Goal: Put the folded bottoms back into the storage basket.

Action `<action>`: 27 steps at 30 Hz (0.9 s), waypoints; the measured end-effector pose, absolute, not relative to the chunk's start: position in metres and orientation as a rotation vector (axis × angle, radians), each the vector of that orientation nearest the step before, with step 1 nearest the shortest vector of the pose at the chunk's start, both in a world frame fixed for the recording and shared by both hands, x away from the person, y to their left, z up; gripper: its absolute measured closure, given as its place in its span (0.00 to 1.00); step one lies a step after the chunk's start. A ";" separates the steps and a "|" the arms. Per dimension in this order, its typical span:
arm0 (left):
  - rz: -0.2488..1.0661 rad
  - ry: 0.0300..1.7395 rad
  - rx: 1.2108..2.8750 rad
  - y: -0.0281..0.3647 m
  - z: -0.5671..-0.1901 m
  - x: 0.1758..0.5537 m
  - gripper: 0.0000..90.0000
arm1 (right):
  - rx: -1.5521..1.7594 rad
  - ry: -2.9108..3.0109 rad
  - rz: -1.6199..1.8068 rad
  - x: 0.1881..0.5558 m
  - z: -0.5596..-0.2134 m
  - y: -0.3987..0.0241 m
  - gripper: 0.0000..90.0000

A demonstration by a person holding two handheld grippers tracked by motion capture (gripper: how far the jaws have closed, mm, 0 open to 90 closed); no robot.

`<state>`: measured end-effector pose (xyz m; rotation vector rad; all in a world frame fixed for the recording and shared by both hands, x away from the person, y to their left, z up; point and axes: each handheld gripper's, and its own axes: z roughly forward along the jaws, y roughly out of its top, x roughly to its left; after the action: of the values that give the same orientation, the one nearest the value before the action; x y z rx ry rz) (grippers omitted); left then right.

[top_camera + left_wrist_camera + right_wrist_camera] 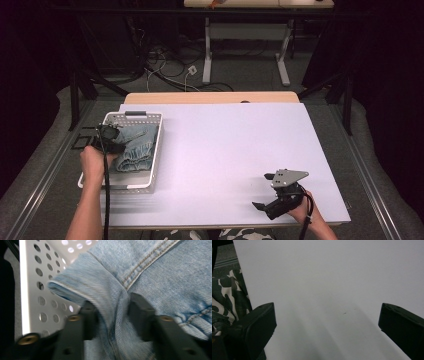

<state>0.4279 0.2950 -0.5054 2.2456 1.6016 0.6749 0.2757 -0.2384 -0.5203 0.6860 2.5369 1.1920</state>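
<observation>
My left gripper (112, 312) stands part open astride a fold of the jeans (155, 277), the cloth bunched between my jaws; I cannot tell if the pads still press it. The jeans lie in the white basket (155, 150) at the table's (240, 145) left. My right gripper (265, 192) rests wide open, empty, near the front edge.

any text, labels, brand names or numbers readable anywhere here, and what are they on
None can be read.
The denim garment shows stitching and seams, no tag or label.
The white perforated basket has plain walls with holes, no print.
The white table top carries no marking.
The grey plate on the right hand-held gripper looks blank, though small in the high view.
</observation>
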 end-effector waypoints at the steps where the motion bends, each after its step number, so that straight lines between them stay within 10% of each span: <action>1: 0.670 1.611 2.238 0.295 -0.505 0.428 0.54 | 0.687 2.536 1.194 0.275 -0.520 -0.238 0.01; 27: 0.651 1.594 2.096 0.297 -0.485 0.391 0.08 | 0.672 2.531 1.204 0.274 -0.518 -0.238 0.01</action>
<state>0.3905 0.2969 -0.4854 2.0965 1.5942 0.6512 0.2740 -0.2382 -0.5183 0.6719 2.5312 1.2044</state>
